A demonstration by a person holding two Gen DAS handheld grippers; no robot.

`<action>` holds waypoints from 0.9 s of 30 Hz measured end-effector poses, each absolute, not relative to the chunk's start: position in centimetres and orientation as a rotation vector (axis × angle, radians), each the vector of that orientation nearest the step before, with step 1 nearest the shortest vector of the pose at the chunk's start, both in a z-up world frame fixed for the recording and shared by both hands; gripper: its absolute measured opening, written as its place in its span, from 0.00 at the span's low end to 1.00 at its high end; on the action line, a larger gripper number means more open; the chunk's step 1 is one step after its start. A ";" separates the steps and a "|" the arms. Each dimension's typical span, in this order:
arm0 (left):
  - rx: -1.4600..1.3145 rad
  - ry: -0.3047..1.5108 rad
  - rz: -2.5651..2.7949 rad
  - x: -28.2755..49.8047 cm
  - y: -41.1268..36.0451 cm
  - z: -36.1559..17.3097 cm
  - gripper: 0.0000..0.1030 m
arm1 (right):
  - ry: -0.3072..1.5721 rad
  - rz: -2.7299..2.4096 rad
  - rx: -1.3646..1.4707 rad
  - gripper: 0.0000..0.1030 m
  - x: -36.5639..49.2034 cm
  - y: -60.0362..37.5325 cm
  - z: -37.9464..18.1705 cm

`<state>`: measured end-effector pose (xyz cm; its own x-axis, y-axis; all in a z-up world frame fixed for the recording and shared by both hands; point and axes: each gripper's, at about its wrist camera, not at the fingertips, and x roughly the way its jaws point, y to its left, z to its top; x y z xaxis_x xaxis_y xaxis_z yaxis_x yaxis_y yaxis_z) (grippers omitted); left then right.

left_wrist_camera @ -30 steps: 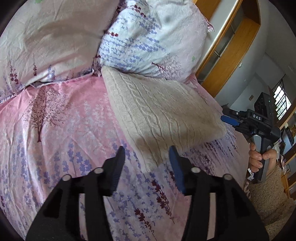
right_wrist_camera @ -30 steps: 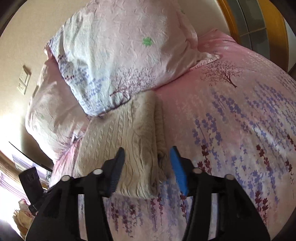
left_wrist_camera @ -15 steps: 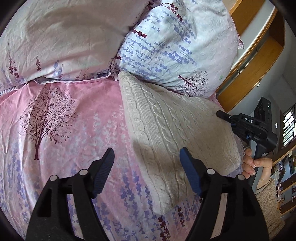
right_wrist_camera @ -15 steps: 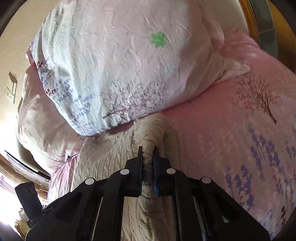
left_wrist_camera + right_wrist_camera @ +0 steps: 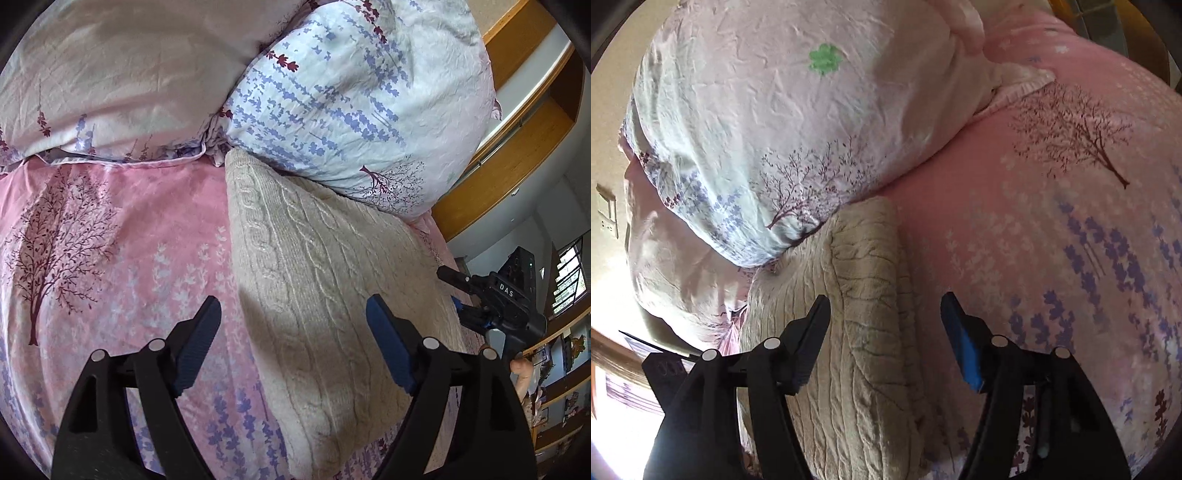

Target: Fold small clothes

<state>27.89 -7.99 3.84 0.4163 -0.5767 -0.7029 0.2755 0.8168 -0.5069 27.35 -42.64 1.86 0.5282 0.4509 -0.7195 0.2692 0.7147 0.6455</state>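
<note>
Nudging the folded sweater harder against the pillow could rumple it; your left gripper and right gripper (both just spreading, gripping nothing) straddle its edges.

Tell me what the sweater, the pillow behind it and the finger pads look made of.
Sweater: thick cream knit, likely wool or acrylic; raised cable ribs, soft matte surface.
Pillow: thin woven fabric, probably cotton; fine crinkles, printed flowers, matte.
Pads on the left gripper: blue, finely ribbed, seemingly rubber or soft plastic, on black hard plastic fingers.
</note>
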 end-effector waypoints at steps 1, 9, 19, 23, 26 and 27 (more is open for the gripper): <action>-0.344 1.019 -0.549 28.4 -8.4 3.5 0.78 | 1.054 0.135 0.817 0.62 27.4 -42.6 1.5; -0.416 1.078 -0.600 30.1 -9.9 1.6 0.75 | 1.119 0.258 0.855 0.62 27.5 -41.2 0.2; -0.452 1.029 -0.663 29.5 -9.6 2.6 0.35 | 1.035 0.332 0.823 0.28 25.6 -38.7 2.2; -0.344 0.934 -0.654 27.4 -7.7 5.3 0.35 | 0.977 0.404 0.705 0.26 24.9 -34.7 5.3; -0.348 0.899 -0.614 26.5 -4.3 6.5 0.35 | 0.938 0.454 0.633 0.26 24.9 -31.1 6.3; -0.351 0.892 -0.602 26.3 -3.0 6.7 0.36 | 0.927 0.471 0.626 0.26 24.9 -30.1 6.4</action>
<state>26.33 -2.98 6.69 0.4800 -0.6222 -0.6184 0.3413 0.7819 -0.5217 24.94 -30.13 6.39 0.5231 0.6196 -0.5852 -0.1072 0.7291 0.6760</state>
